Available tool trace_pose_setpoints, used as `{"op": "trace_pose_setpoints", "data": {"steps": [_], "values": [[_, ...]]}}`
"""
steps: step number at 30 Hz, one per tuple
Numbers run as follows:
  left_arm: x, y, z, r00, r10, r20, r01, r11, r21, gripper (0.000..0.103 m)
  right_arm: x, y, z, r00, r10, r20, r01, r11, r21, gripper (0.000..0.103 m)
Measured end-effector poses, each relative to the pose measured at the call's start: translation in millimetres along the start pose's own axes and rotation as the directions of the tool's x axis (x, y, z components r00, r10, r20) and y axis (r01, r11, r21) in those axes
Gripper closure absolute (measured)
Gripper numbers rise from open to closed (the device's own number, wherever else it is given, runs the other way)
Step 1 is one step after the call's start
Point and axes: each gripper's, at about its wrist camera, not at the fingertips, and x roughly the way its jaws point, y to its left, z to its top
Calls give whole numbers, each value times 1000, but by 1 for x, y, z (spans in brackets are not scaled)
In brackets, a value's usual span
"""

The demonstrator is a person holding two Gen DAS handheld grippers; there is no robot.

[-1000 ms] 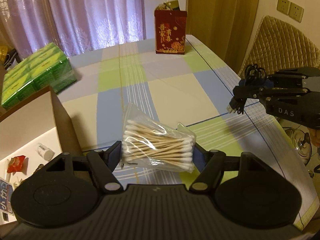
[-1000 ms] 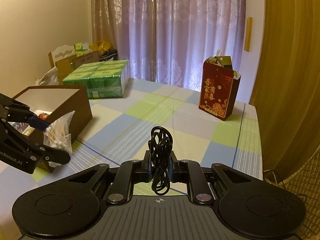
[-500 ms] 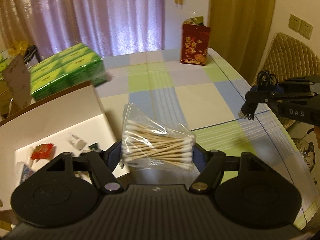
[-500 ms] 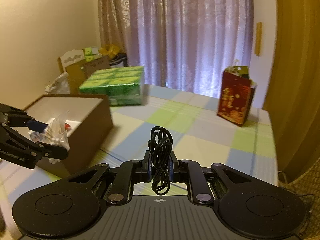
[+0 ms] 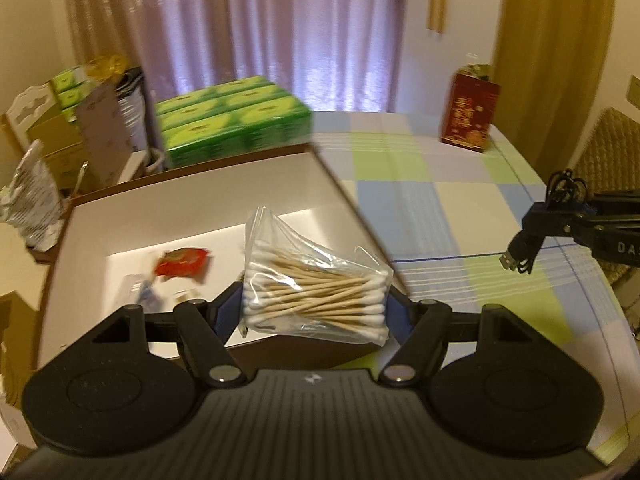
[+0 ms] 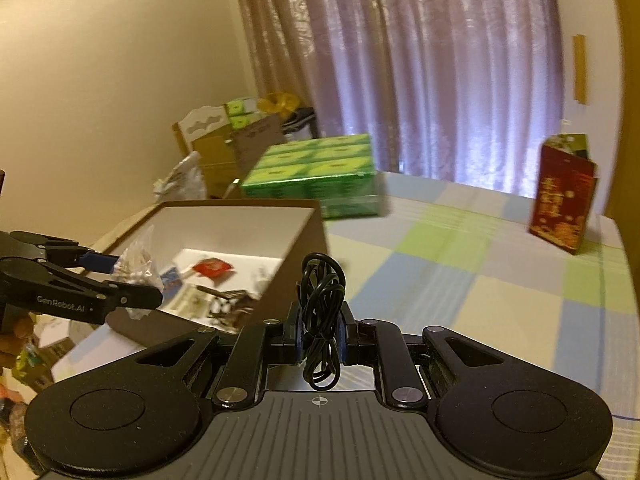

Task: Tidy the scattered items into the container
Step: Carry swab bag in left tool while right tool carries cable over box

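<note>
"GenRobot.AI" on left claw [image 6: 134, 280], "DAS" on right claw [image 5: 520, 252]

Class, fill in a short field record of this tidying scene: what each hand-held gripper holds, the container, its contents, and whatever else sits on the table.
left hand-held gripper: shut on clear plastic bag of wooden cotton swabs, above the box's near right corner
right hand-held gripper: shut on coiled black USB cable, over the table
container: open brown cardboard box with white interior
contents: red snack packet and small blurred items
table: checked pastel tablecloth
also on table: green wrapped tissue multipack, red gift bag
</note>
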Motion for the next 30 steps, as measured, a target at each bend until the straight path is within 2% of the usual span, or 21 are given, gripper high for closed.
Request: {"op": "trace_pose_setpoints", "data": {"steps": [6,14,30], "values": [[-7,35,-2,999,44,3,-44,999,-29,35,19,30,11,999,51,6,-51,998,-22,85],[-5,72,-2,998,65,-3,-65,997,-45,35,49,59,25,997,83,4,-83,996,-40,85],[17,131,0,999,40,-19,-41,998,-45,35,103,88,37,998,36,-56,-38,999,-39,85]]}}
